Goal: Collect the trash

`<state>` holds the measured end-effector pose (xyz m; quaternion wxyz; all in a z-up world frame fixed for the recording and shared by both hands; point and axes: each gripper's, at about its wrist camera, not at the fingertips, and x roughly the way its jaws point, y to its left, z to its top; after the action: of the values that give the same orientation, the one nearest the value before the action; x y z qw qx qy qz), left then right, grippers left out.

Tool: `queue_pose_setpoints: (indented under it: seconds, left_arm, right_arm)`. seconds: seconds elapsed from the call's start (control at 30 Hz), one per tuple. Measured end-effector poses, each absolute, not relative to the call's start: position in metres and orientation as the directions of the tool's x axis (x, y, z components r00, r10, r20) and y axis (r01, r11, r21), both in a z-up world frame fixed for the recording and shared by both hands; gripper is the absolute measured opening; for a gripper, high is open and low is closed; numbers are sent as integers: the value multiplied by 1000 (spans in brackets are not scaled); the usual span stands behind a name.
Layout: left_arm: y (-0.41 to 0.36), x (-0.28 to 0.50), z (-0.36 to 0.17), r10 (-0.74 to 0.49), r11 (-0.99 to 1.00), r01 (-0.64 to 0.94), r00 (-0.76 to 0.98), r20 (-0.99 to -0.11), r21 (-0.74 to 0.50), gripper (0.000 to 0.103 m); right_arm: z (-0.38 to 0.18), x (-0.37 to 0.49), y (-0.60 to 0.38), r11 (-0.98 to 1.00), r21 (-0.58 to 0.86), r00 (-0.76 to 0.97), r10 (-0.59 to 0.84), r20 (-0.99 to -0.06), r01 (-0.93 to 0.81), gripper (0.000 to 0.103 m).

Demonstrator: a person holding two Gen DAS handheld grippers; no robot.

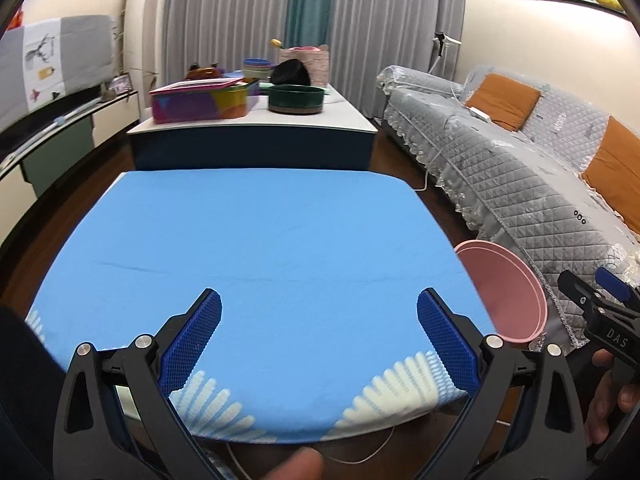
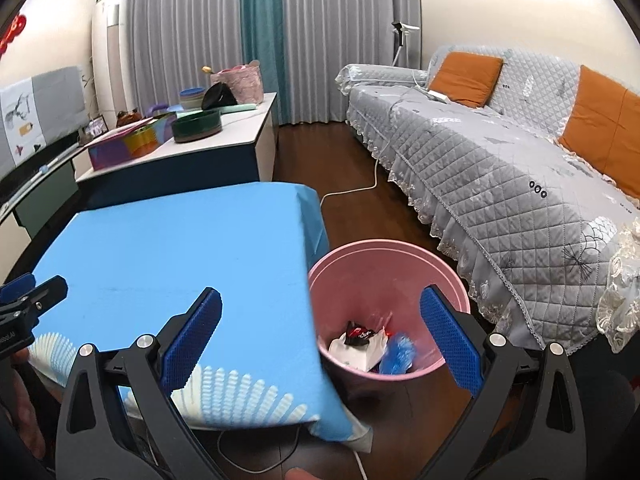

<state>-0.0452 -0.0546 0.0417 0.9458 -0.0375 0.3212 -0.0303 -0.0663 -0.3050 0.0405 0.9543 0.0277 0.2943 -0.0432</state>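
Note:
A pink bin (image 2: pixel 404 264) stands on the floor to the right of a table covered in blue cloth (image 2: pixel 180 248). Inside it lie white paper (image 2: pixel 354 352), a dark red-marked wrapper (image 2: pixel 360 334) and a blue wrapper (image 2: pixel 398 354). My right gripper (image 2: pixel 320 300) is open and empty, held above the bin's near left rim and the table's right edge. My left gripper (image 1: pixel 319 304) is open and empty over the near part of the blue cloth (image 1: pixel 260 248). The bin's rim (image 1: pixel 508 288) shows at the right of the left wrist view, with the right gripper's fingers (image 1: pixel 612 284) beyond it.
A grey quilted sofa (image 2: pixel 500 160) with orange cushions runs along the right. A white cable (image 2: pixel 352 190) lies on the wooden floor. Behind the blue table stands a low table (image 1: pixel 256 124) with a colourful box, a green bowl and other items. Curtains hang at the back.

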Motion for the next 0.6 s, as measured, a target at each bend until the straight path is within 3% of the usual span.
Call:
queue_pose_setpoints:
  seconds: [0.6]
  left_arm:
    - [-23,-61,31,0,997,-50,785,-619,-63,95]
  right_arm:
    - [29,-67,-237,1000,-11,812,-27,-583,25,98]
